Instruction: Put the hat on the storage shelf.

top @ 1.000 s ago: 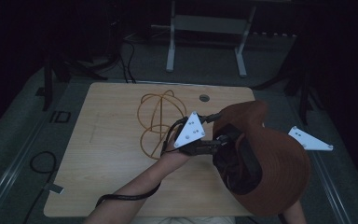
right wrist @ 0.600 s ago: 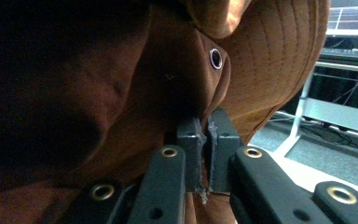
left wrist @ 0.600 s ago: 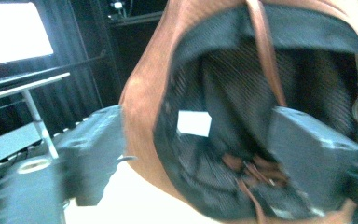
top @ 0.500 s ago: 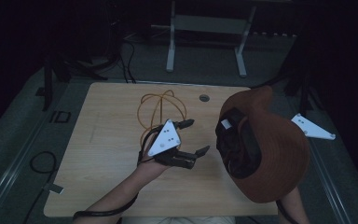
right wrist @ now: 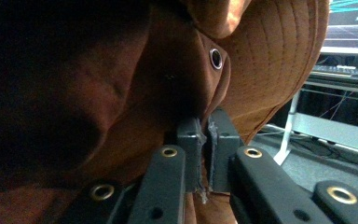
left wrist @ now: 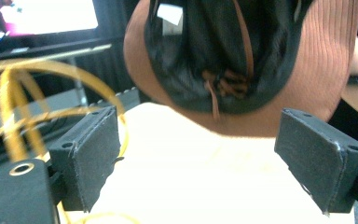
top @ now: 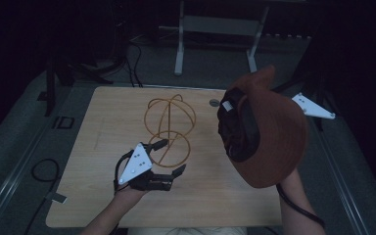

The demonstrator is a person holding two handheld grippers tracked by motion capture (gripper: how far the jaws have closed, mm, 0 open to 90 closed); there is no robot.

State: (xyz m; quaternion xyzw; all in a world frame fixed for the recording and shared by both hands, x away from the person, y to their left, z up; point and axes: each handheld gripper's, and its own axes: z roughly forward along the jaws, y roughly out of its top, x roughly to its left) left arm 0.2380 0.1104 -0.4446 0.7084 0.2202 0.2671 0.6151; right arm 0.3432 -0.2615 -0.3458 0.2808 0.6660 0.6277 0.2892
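The right gripper (right wrist: 204, 140) has its fingers (right wrist: 189, 140) pressed together on a fold of the rust-brown corduroy bucket hat with a black mesh lining (top: 269, 132), pinching the cloth near a small metal eyelet, and holds the hat aloft over the right side of the pale wooden tabletop (top: 103, 112), its opening turned toward the left. The left gripper (top: 169, 156) sits low over the tabletop's near part with its fingers (left wrist: 91, 154) spread; they have just been opening, and nothing lies between them. Just beyond it stands the yellow wire stand of crossed hoops (top: 169, 122), one finger almost at its lower loop. The step in hand looks like carrying the hat toward the wire stand to set it on top; the next move would call for the right hand to swing the hat's opening over the hoops, perhaps with the left gripper steadying the frame or taking the brim. The room around the tabletop is dark, the right gripper's body is hidden behind the hat in the high view, and the wire stand is blurred in the left gripper view.
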